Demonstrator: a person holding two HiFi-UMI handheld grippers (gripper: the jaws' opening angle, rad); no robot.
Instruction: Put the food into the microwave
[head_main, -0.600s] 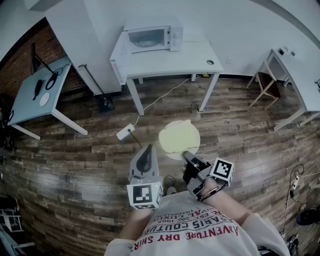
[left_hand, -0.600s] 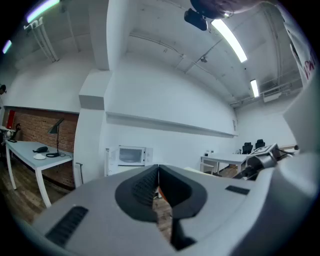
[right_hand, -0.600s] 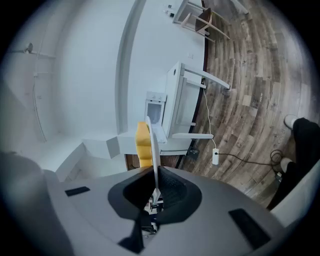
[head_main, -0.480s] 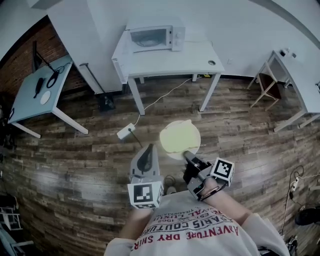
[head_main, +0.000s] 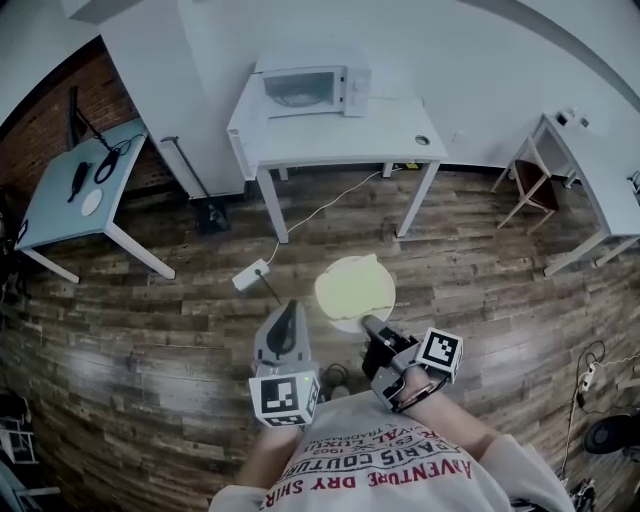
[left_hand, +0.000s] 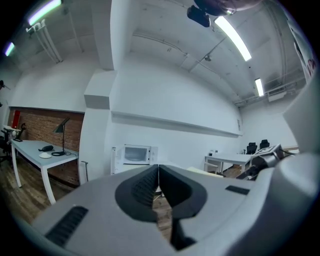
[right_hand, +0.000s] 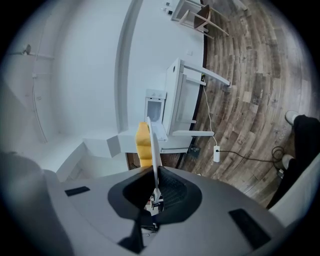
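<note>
A white plate (head_main: 340, 318) bearing flat yellow food (head_main: 354, 283) hangs above the wooden floor in front of me. My right gripper (head_main: 369, 323) is shut on the plate's near rim. In the right gripper view the plate (right_hand: 153, 145) shows edge-on between the jaws, with the food (right_hand: 143, 143) to its left. My left gripper (head_main: 288, 307) is shut and empty, level, to the left of the plate. The white microwave (head_main: 311, 90) stands with its door closed at the back of a white table (head_main: 340, 135). Straight ahead in the left gripper view stands the microwave (left_hand: 136, 154).
A power strip (head_main: 251, 274) with a cable lies on the floor between me and the table. A small round object (head_main: 421, 140) sits at the table's right corner. A pale blue desk (head_main: 60, 205) stands at left; a wooden chair (head_main: 528, 175) and a white desk (head_main: 600, 160) stand at right.
The microwave table has slid slightly lower in the head view. Both grippers and the plate keep the same pose and hold.
</note>
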